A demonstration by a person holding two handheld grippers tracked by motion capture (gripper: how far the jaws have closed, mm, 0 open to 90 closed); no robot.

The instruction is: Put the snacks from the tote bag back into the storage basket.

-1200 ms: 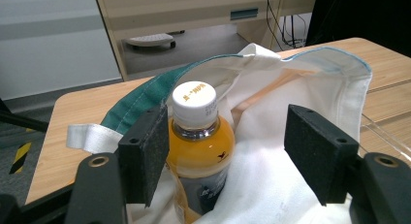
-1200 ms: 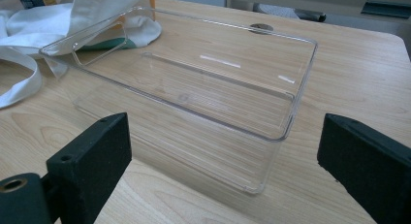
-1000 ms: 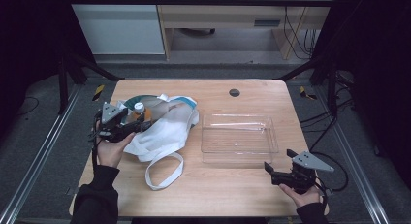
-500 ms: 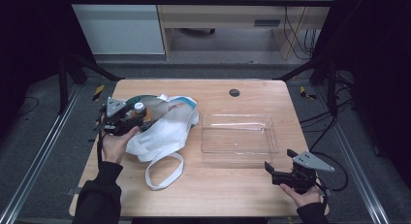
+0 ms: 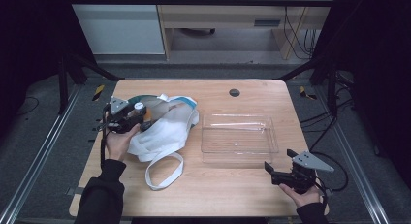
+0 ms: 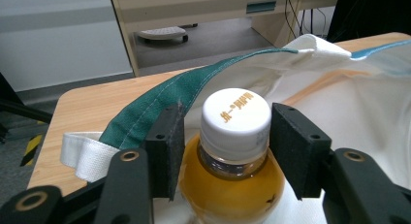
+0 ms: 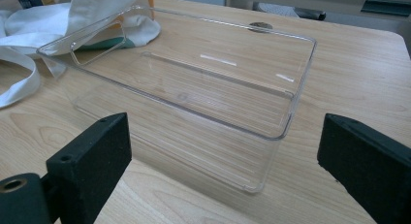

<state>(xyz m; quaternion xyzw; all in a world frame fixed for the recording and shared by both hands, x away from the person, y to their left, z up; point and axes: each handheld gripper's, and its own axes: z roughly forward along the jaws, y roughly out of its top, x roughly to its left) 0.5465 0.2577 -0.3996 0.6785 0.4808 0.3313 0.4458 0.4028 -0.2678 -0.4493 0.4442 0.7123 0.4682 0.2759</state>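
Observation:
A bottle of amber liquid with a white cap (image 6: 236,136) stands at the mouth of a white cloth bag (image 6: 339,103) with green and blue trim. My left gripper (image 6: 225,136) has its pads on either side of the cap. The jaws have just been closing, and a small gap still shows beside the left pad, so it is open. In the high view the left gripper (image 5: 142,116) is at the bag's (image 5: 167,129) left end, by the bottle cap (image 5: 139,106). My right gripper (image 5: 268,170) rests open near the table's front right, facing a clear plastic tray (image 7: 291,95).
The clear tray (image 5: 237,116) lies right of the bag, mid-table. A loose white strap (image 5: 162,173) loops toward the front edge. A round dark grommet (image 5: 234,92) sits near the back edge. Bare wood lies between the tray and the right gripper (image 7: 228,151).
The left gripper has shifted a little to the right toward the bag and its jaws have narrowed around the bottle's cap. The right gripper has stayed put.

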